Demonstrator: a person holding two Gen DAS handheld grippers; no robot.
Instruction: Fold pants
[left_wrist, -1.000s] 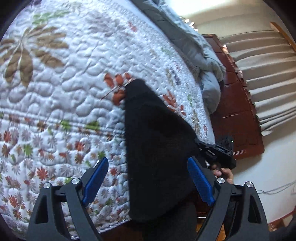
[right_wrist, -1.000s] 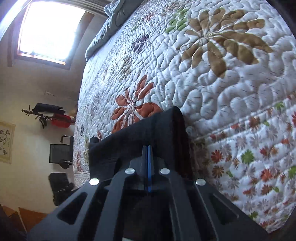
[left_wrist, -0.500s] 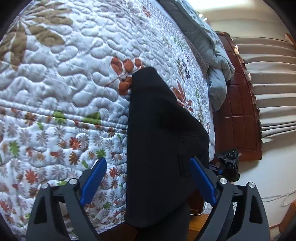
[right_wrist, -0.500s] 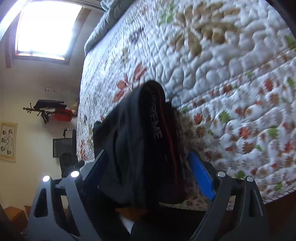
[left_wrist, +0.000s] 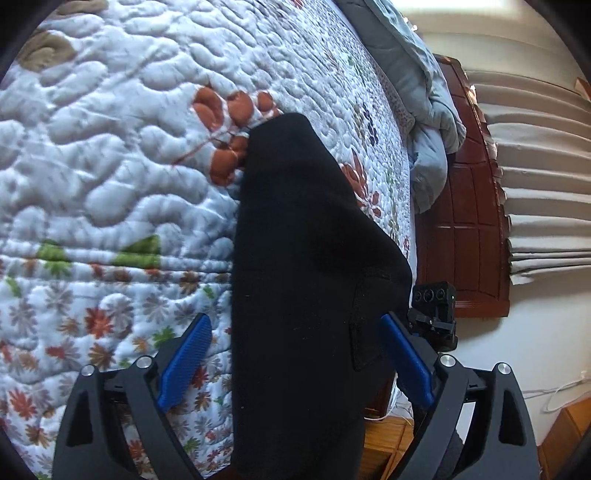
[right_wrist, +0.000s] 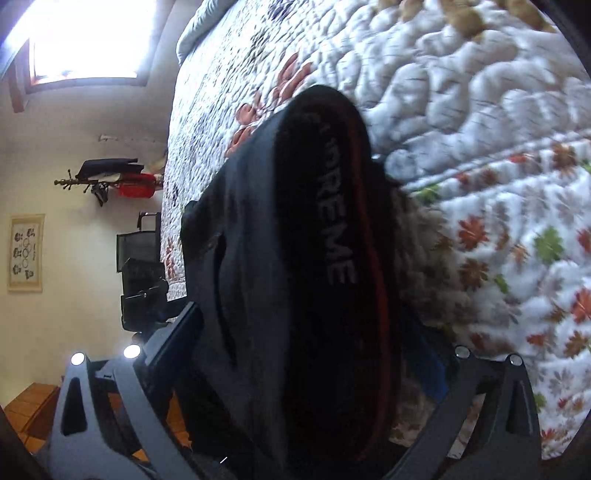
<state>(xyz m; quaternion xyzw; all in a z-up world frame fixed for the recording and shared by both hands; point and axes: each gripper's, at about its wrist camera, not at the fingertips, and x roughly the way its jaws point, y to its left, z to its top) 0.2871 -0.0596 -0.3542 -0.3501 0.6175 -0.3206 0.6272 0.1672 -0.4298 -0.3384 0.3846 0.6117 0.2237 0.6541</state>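
The black pants (left_wrist: 303, 280) lie in a long bundle on the bed's quilt (left_wrist: 110, 155), and their near end hangs over the bed's edge. In the right view the waistband (right_wrist: 332, 221) with pale letters shows on top, close to the camera.

A second ago the right tongs (right_wrist: 314, 354) were pinched shut, right at the pants. Now their jaws have just been opening and stand wide, one on each side of the bundle, no longer pinching it. So the right hand has let the pants go.

The left tongs (left_wrist: 295, 354) have opened a little more too, and stand wide. The pants pass between their blue pads (left_wrist: 184, 358), but the pads do not squeeze them. This view has also come closer to the pants.

I think one step is over: the pants are put down, and nothing holds them. They still look lumpy, so more folding is probably needed. The hanging end might slide off.
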